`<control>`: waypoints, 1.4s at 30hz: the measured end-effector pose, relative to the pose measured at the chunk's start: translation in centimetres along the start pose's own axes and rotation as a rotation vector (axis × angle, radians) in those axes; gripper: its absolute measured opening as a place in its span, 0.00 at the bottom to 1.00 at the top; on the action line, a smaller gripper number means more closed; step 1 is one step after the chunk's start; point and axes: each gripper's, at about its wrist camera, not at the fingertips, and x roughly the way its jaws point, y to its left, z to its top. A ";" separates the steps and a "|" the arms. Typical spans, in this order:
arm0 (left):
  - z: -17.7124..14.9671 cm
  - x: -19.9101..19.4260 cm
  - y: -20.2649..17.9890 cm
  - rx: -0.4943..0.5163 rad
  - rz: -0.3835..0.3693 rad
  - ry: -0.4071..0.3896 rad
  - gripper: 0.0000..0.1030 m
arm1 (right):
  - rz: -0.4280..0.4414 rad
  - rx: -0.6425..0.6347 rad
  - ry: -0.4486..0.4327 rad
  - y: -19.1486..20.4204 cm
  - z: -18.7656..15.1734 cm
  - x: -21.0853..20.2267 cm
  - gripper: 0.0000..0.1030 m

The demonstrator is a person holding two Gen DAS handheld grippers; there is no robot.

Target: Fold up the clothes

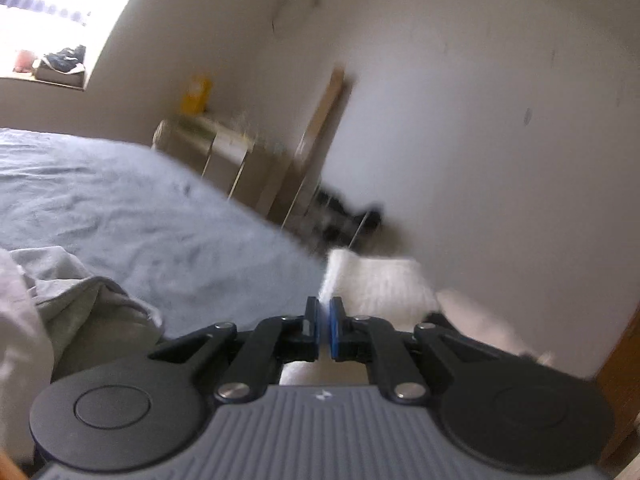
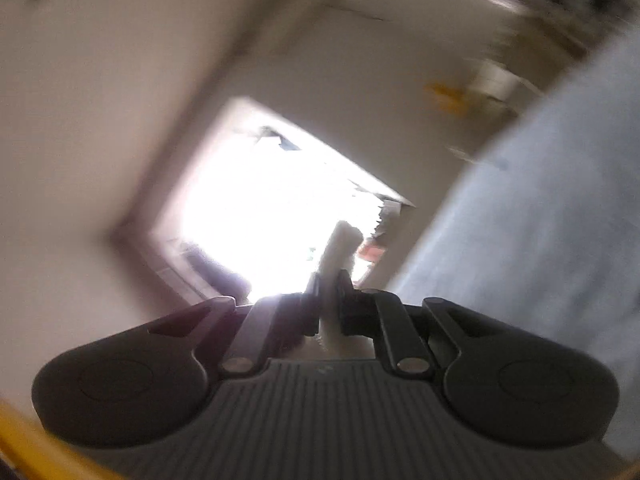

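Bedroom walls and a bright window [image 2: 272, 200] are blurring past as I'm lifting a white garment [image 1: 372, 280] off the rumpled blue-grey bed [image 1: 140, 208] — left gripper [image 1: 324, 326] and right gripper [image 2: 329, 304] each clenching a soft fabric edge. Next, I judge, comes spreading it taut and flat.

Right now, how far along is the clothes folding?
Early. Done: nothing folded in view; a grey garment lies crumpled on the blue-grey bed. In hand: the left gripper and the right gripper are each shut on white cloth, held up off the bed. Left: laying it flat, every fold, then the grey garment.
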 end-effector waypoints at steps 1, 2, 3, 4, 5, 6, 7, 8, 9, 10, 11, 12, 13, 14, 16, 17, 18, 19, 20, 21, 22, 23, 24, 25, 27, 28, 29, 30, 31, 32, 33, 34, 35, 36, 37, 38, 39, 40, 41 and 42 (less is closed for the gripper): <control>0.1 -1.6 -0.5 -0.005 -0.003 -0.011 0.05 | 0.048 -0.009 0.017 1.5 0.0 -0.3 0.06; 0.1 -3.3 -1.1 0.008 0.008 -0.011 0.05 | 0.085 -0.011 0.044 2.5 0.2 -0.2 0.06; 0.1 -5.1 -1.8 0.029 0.026 -0.013 0.05 | 0.113 -0.008 0.075 3.6 0.4 -0.2 0.06; 0.1 -7.0 -2.4 0.052 0.043 -0.018 0.05 | 0.138 -0.020 0.103 5.0 0.0 -0.3 0.06; 0.1 -8.8 -3.1 0.074 0.060 -0.023 0.05 | 0.163 -0.034 0.130 6.5 -0.4 -0.4 0.06; 0.0 -10.6 -3.4 0.082 0.069 -0.031 0.05 | 0.194 -0.050 0.155 7.9 -0.9 -0.4 0.06; -0.1 -12.3 -3.4 0.080 0.077 -0.044 0.05 | 0.221 -0.060 0.187 9.2 -1.6 -0.4 0.06; -0.4 -13.9 -3.6 0.079 0.093 -0.060 0.05 | 0.247 -0.069 0.221 10.4 -2.3 -0.4 0.06; -0.6 -15.6 -3.6 0.074 0.106 -0.075 0.05 | 0.273 -0.078 0.255 11.7 -3.0 -0.3 0.06; -0.8 -17.4 -3.5 0.066 0.118 -0.090 0.05 | 0.297 -0.086 0.288 12.6 -3.7 0.0 0.06; -1.1 -19.3 -3.3 0.058 0.129 -0.107 0.05 | 0.320 -0.093 0.320 13.4 -4.4 0.3 0.06; -1.6 -21.2 -3.2 0.049 0.137 -0.126 0.06 | 0.344 -0.101 0.352 14.3 -5.0 0.7 0.06; -2.1 -22.9 -3.1 0.038 0.142 -0.144 0.06 | 0.375 -0.106 0.388 15.1 -5.8 0.9 0.06; -2.6 -24.5 -3.0 0.028 0.145 -0.156 0.06 | 0.406 -0.110 0.425 16.0 -6.5 1.0 0.06; -4.0 -28.0 -3.2 0.031 0.173 -0.174 0.06 | 0.464 -0.125 0.512 17.4 -8.5 0.9 0.06; -5.0 -29.6 -3.3 0.037 0.189 -0.180 0.06 | 0.486 -0.126 0.549 18.0 -9.2 1.0 0.06; -6.1 -31.1 -3.4 0.039 0.202 -0.181 0.06 | 0.507 -0.126 0.585 18.6 -9.8 1.0 0.06; -7.2 -32.5 -3.6 0.038 0.214 -0.181 0.06 | 0.527 -0.128 0.606 18.9 -10.5 0.9 0.06; -8.3 -33.9 -3.7 0.037 0.226 -0.180 0.06 | 0.543 -0.130 0.622 19.6 -11.5 0.3 0.06; -9.4 -35.1 -3.9 0.038 0.237 -0.177 0.06 | 0.575 -0.135 0.668 19.9 -12.3 0.2 0.06; -10.5 -36.0 -4.0 0.040 0.247 -0.171 0.06 | 0.588 -0.137 0.713 19.8 -13.0 0.5 0.06; -11.6 -37.1 -4.3 0.050 0.265 -0.163 0.06 | 0.597 -0.139 0.756 19.5 -13.7 0.8 0.06; -12.7 -38.2 -4.4 0.054 0.282 -0.159 0.06 | 0.604 -0.128 0.800 19.7 -14.8 0.4 0.06; -13.8 -39.1 -4.3 0.046 0.293 -0.159 0.06 | 0.610 -0.115 0.843 19.8 -16.1 -0.1 0.07; -16.1 -40.7 -4.2 0.031 0.314 -0.158 0.06 | 0.622 -0.083 0.945 19.7 -18.5 -0.7 0.07; -17.2 -41.6 -3.9 0.009 0.322 -0.162 0.06 | 0.620 -0.088 0.979 19.9 -19.5 -1.0 0.07; -18.3 -42.4 -3.3 -0.026 0.328 -0.171 0.06 | 0.616 -0.096 1.011 20.0 -20.4 -1.2 0.07; -19.4 -43.0 -2.7 -0.052 0.338 -0.174 0.06 | 0.617 -0.107 1.041 20.1 -21.2 -1.6 0.07; -20.3 -43.4 -2.2 -0.070 0.350 -0.171 0.06 | 0.618 -0.118 1.071 20.2 -22.0 -2.0 0.07; -21.2 -43.8 -1.7 -0.088 0.363 -0.169 0.06 | 0.620 -0.147 1.098 20.5 -22.8 -2.8 0.07; -22.1 -44.3 -1.4 -0.105 0.370 -0.168 0.06 | 0.622 -0.178 1.125 20.8 -23.6 -3.5 0.07; -22.9 -44.8 -1.3 -0.120 0.374 -0.168 0.06 | 0.628 -0.199 1.148 21.1 -24.2 -3.8 0.07; -23.8 -45.4 -1.2 -0.135 0.377 -0.169 0.06 | 0.634 -0.218 1.170 21.5 -24.7 -4.0 0.07; -24.4 -45.9 -1.3 -0.144 0.379 -0.166 0.06 | 0.642 -0.237 1.190 21.8 -25.3 -4.8 0.07; -24.9 -46.2 -1.4 -0.146 0.384 -0.160 0.06 | 0.651 -0.256 1.209 22.0 -25.8 -5.7 0.07; -25.2 -46.4 -1.5 -0.147 0.393 -0.156 0.06 | 0.662 -0.290 1.221 22.3 -26.4 -6.3 0.07; -25.6 -46.6 -1.6 -0.150 0.409 -0.146 0.08 | 0.672 -0.327 1.232 22.6 -27.0 -6.8 0.07; -26.0 -46.8 -1.5 -0.155 0.432 -0.132 0.13 | 0.683 -0.363 1.242 22.9 -27.7 -7.3 0.07; -26.3 -47.0 -1.4 -0.159 0.455 -0.117 0.16 | 0.695 -0.406 1.259 23.3 -28.1 -7.5 0.10; -26.9 -47.5 -1.3 -0.168 0.481 -0.103 0.20 | 0.707 -0.455 1.283 23.6 -28.7 -7.9 0.10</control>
